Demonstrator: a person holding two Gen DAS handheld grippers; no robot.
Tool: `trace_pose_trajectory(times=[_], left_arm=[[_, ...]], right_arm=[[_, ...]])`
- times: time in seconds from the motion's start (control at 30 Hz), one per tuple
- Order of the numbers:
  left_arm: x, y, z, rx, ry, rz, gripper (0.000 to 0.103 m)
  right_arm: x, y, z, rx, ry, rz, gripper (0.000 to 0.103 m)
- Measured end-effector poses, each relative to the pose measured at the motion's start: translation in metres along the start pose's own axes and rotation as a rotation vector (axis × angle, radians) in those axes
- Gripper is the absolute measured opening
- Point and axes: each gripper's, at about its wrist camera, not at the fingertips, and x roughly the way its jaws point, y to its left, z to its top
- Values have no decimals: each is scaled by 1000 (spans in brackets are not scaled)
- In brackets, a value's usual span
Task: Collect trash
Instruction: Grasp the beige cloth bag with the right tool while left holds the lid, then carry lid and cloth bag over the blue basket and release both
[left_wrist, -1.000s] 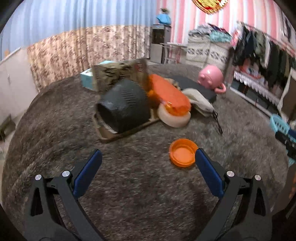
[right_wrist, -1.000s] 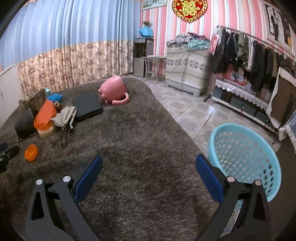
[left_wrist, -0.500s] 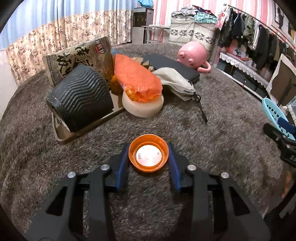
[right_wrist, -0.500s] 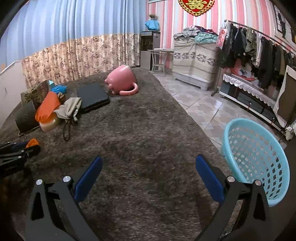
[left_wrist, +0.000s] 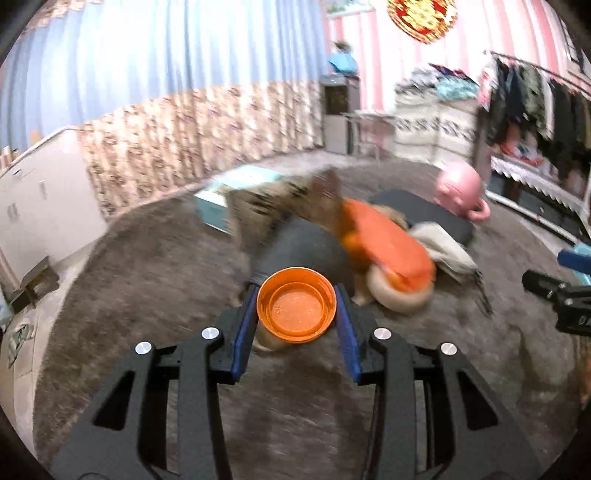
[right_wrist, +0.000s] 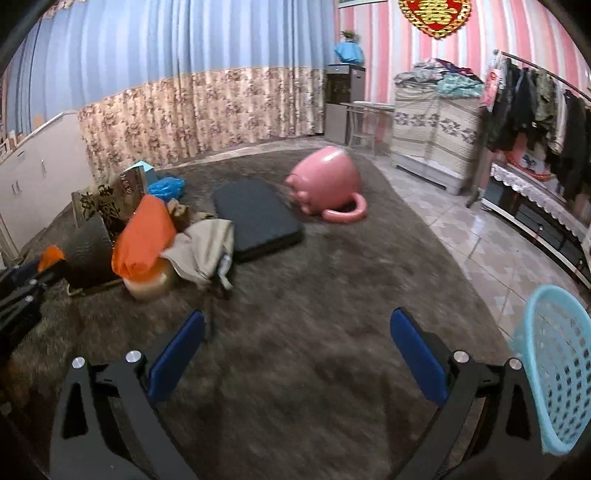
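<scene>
The left hand-held gripper (left_wrist: 296, 306) pinches the orange lid (left_wrist: 296, 305) at center frame, destined for the blue basket (right_wrist: 557, 373) at lower right beside the wide-open, empty right hand-held gripper (right_wrist: 297, 349).

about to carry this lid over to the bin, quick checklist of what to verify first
1. Orange lid clamped between the left gripper pads: ok.
2. Lid clear of the carpet: cannot tell, the picture is blurred.
3. Right gripper open with nothing between its pads: ok.
4. Blue basket upright, mouth unobstructed: ok; only part of it shows, at the carpet's right edge.
5. Carpet between the pile and the basket free of obstacles: ok.
6. Trash remaining in the pile, such as the orange bag: not ok, still to collect.
</scene>
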Motion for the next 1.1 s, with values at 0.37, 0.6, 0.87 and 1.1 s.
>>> trace_pose_trajectory(times=[0.37, 0.6, 0.87, 1.1], left_arm=[[3, 30, 3, -75, -7, 8, 39], [-2, 24, 5, -73, -11, -5, 39], [-21, -6, 18, -61, -52, -52, 39], [-34, -59, 26, -33, -66, -142, 39]], right_arm=[[56, 51, 19, -82, 116, 133, 65], [47, 43, 15, -66, 92, 179, 23], [-19, -11, -5, -4, 25, 105, 22], [-79, -72, -23, 42, -26, -18, 22]])
